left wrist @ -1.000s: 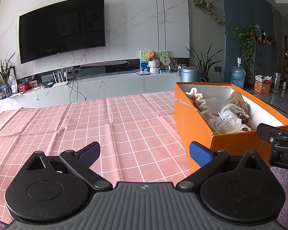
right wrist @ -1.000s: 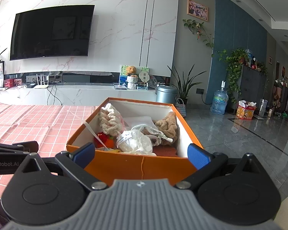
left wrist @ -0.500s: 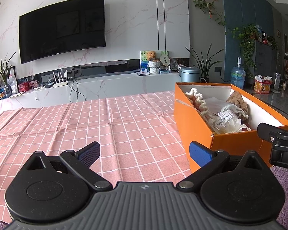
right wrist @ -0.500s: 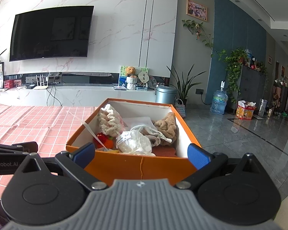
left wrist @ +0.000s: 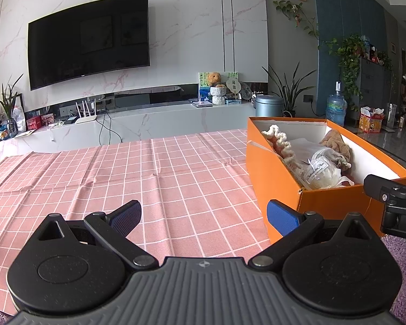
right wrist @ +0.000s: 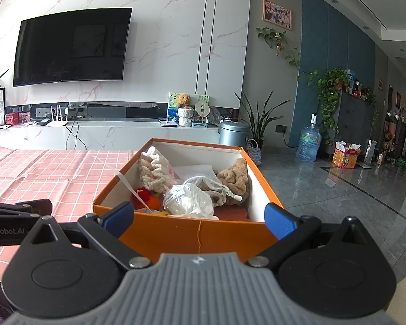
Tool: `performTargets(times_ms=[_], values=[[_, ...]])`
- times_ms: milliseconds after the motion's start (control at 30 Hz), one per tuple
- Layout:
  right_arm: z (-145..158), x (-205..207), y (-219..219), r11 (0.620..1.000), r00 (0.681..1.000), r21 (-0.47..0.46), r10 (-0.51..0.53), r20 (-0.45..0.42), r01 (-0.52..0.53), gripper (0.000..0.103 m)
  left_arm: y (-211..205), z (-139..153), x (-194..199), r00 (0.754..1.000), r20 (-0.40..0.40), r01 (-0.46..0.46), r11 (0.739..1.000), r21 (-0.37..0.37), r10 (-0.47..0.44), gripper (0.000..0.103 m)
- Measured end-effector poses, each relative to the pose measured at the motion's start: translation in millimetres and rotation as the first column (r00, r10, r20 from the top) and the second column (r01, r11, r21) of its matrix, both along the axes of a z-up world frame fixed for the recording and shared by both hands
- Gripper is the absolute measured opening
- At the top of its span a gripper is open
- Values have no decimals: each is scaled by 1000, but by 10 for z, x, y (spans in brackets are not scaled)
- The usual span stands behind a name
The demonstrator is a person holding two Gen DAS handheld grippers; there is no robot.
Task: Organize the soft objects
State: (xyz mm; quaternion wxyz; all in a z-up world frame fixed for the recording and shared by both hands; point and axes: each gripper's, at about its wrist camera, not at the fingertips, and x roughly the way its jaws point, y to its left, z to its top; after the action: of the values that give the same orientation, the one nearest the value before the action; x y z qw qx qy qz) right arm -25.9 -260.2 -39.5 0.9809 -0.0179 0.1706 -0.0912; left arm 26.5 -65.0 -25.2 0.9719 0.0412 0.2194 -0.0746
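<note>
Left wrist view: your left gripper (left wrist: 203, 214) is spread wide, empty, over the pink checked tablecloth (left wrist: 121, 178); one orange cardboard box (left wrist: 273, 173) sits right of it.

Right wrist view: your right gripper (right wrist: 199, 216) is spread, empty, before that box (right wrist: 192, 233), holding one cream knit piece (right wrist: 154, 170), one tan plush (right wrist: 236, 176), one white bagged bundle (right wrist: 189, 200), one red toy (right wrist: 144, 196).
</note>
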Motion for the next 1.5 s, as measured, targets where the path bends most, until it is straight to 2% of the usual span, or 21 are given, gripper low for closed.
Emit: performTargets(times_ms=[1500], values=[[6,0,6,1000,1000,1,-4,-11,4,100,24,13,-16,1000,0,0,1000,-4,0,103]])
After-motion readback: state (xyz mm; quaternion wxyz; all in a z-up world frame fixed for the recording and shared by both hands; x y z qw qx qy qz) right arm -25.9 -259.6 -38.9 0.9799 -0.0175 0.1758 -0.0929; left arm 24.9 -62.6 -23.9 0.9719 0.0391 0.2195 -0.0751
